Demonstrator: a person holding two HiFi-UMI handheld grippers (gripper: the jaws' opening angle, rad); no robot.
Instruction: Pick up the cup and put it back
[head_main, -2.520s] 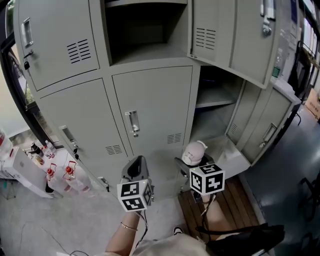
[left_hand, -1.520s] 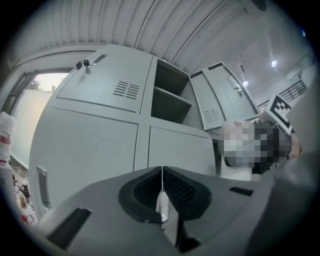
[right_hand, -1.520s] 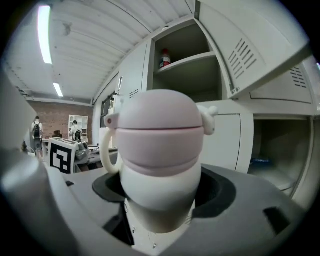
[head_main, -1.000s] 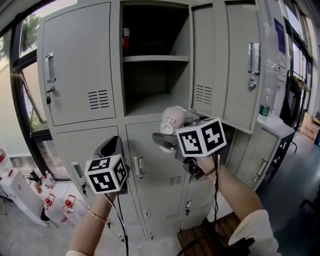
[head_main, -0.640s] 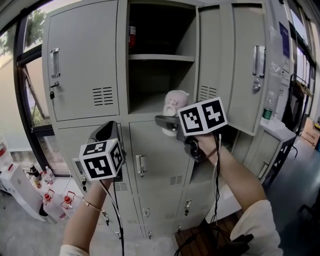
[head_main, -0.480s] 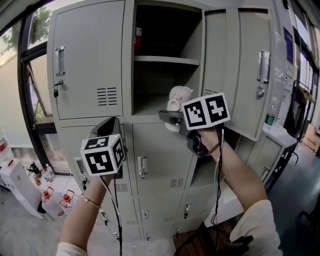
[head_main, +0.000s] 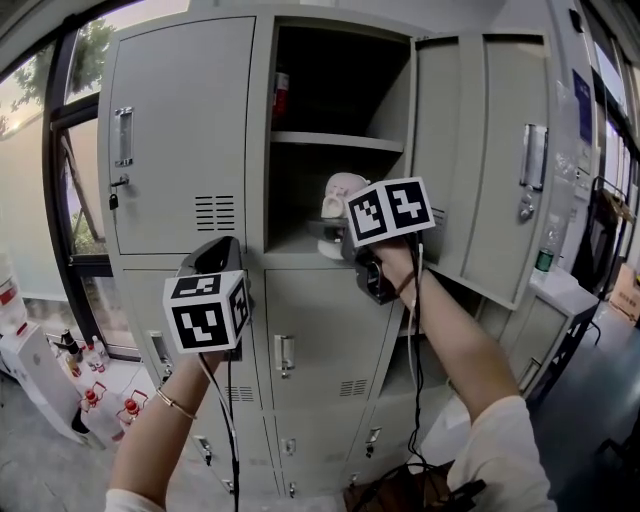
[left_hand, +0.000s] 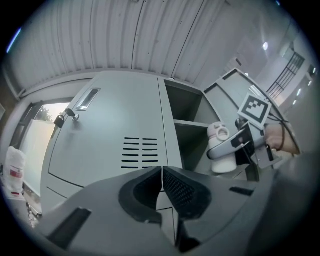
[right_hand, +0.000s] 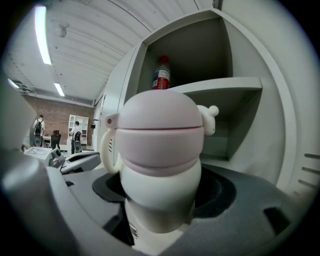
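Observation:
A white cup with a pale pink lid and a side handle is held upright in my right gripper, whose jaws are shut on its lower body. In the right gripper view the cup fills the middle. It hangs at the mouth of the open upper locker compartment, just below the inner shelf. My left gripper is lower and to the left, in front of the closed lockers, shut with nothing in it. From the left gripper view the cup shows at the right.
A red-labelled bottle stands on the shelf above. The compartment's door hangs open at the right. A closed locker door is at the left. Bottles stand on the floor lower left. People are far off.
Both grippers have risen. The right one has carried the cup left and up to the open compartment's mouth. The head view has tilted up from the lower lockers.

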